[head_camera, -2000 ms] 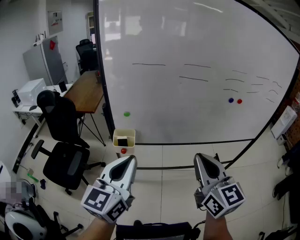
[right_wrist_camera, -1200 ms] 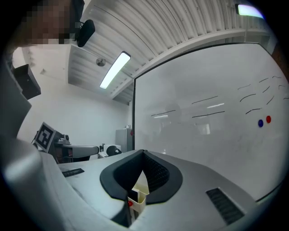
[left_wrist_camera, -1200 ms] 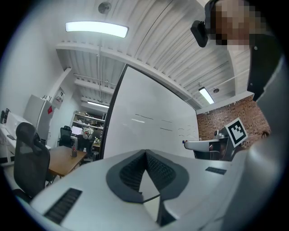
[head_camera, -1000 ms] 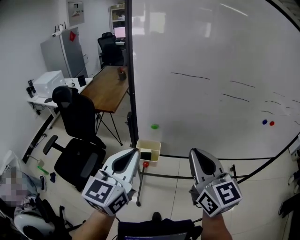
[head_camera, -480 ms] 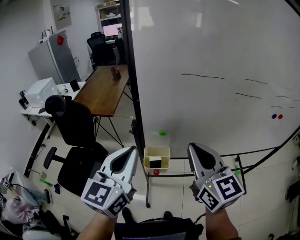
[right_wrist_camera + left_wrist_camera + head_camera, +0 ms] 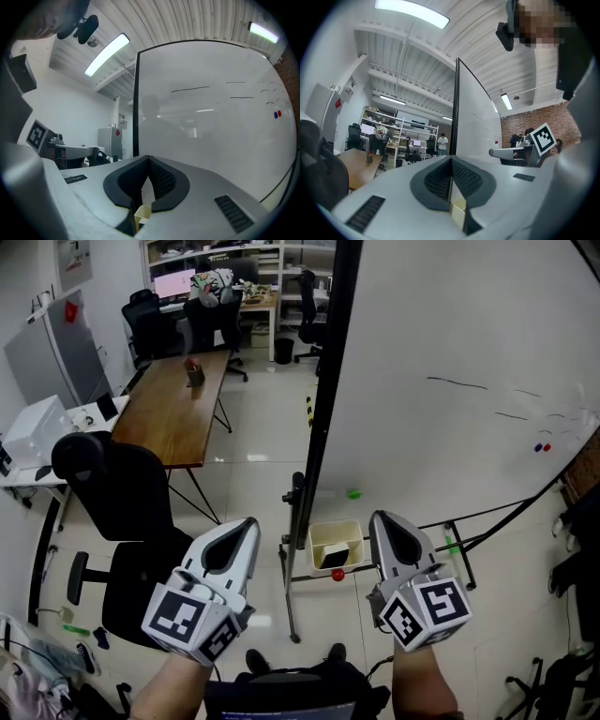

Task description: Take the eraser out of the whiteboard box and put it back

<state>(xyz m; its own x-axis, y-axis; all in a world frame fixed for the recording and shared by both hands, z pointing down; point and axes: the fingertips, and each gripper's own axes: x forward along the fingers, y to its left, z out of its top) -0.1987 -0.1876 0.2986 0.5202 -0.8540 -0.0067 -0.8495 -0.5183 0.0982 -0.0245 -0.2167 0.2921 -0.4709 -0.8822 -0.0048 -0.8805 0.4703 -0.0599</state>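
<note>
Two hand-held grippers, seen from above in the head view, pointed level towards the lower corner of a large white whiteboard (image 6: 450,343) in a black frame. The left gripper (image 6: 247,524) and the right gripper (image 6: 379,519) were side by side and apart, each with its marker cube nearest the camera.

In the left gripper view the dark ribbed pads met at the tips with nothing clamped between them. The right gripper view showed the same: jaws closed and empty.

Between the two tips, farther off and lower, a small pale yellow open-topped box (image 6: 319,538) sat at the board's bottom edge, beside the frame's upright. The black rectangular eraser (image 6: 336,555) lay inside that box, touched by neither gripper.

A red round magnet (image 6: 337,575) sat just below the box, and a green round magnet (image 6: 353,493) sat above it on the board. Thin dark pen strokes (image 6: 457,383) crossed the upper board. To the left stood a brown wooden table (image 6: 173,409) and a black office chair (image 6: 117,488).
</note>
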